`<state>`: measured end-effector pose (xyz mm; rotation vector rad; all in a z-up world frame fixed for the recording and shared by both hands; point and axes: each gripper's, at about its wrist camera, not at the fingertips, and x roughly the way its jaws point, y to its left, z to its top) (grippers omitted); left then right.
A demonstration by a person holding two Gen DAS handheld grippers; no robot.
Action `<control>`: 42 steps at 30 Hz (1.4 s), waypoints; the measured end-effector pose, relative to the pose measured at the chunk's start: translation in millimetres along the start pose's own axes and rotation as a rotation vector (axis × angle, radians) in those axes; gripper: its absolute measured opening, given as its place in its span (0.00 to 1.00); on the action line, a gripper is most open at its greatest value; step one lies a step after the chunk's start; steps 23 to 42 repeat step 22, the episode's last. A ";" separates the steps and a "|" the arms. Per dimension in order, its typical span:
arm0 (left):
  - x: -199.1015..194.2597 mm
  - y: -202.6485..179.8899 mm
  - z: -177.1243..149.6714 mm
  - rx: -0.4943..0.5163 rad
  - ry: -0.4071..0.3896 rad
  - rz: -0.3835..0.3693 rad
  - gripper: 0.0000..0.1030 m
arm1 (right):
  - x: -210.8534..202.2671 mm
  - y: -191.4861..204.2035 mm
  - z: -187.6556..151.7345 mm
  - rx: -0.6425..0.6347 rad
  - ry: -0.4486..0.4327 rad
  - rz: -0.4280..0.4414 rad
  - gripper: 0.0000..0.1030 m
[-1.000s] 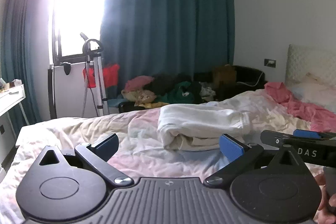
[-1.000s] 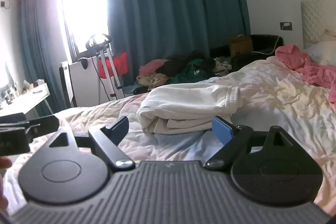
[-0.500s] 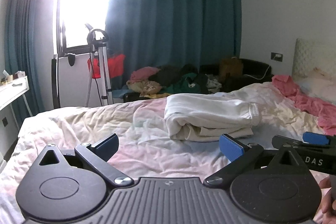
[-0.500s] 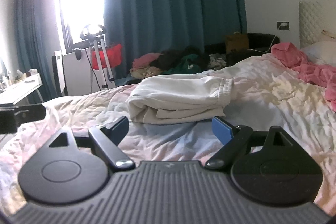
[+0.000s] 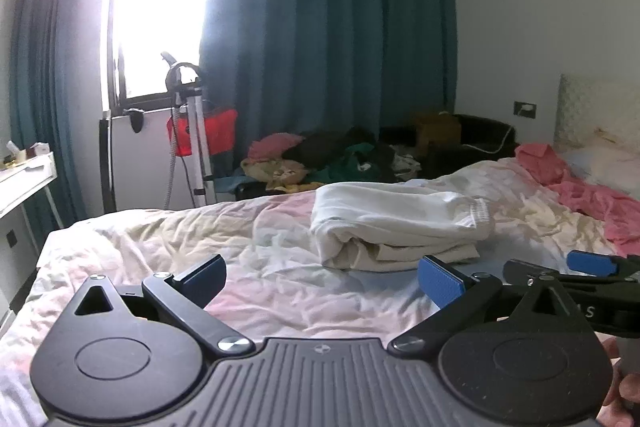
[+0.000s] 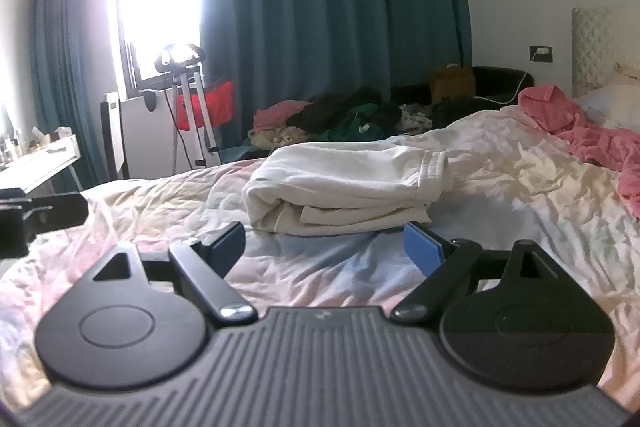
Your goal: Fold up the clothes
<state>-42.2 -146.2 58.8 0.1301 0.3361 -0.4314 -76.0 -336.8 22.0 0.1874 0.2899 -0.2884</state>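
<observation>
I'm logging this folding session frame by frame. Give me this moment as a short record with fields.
surface: bed with rumpled sheet
folded item: white garment, lying in a folded stack mid-bed
unfolded item: pink garment, crumpled near the headboard
left gripper: open, holding nothing, short of the stack
right gripper: open, holding nothing, just before the stack
background: clothes pile beyond the bed, under the teal curtain

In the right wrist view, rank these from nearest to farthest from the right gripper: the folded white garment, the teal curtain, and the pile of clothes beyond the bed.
From the right gripper:
1. Folded white garment, on the bed just ahead of the fingers.
2. Pile of clothes, past the bed's far edge, centre.
3. Teal curtain, hanging behind the pile.
</observation>
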 end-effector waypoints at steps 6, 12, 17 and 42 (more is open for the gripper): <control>-2.2 0.5 -3.1 0.002 0.005 0.019 1.00 | -0.9 -1.9 -0.2 0.007 -0.001 0.001 0.85; 1.0 -5.0 -6.5 0.011 0.007 0.021 1.00 | -0.8 -0.4 -0.3 0.005 0.002 -0.003 0.85; 1.3 -6.6 -8.8 0.016 0.007 0.016 1.00 | 1.3 0.6 -0.8 -0.001 0.010 -0.004 0.85; 1.4 -4.9 -9.6 0.005 0.006 0.014 1.00 | 0.6 1.0 -1.5 0.001 0.015 -0.006 0.85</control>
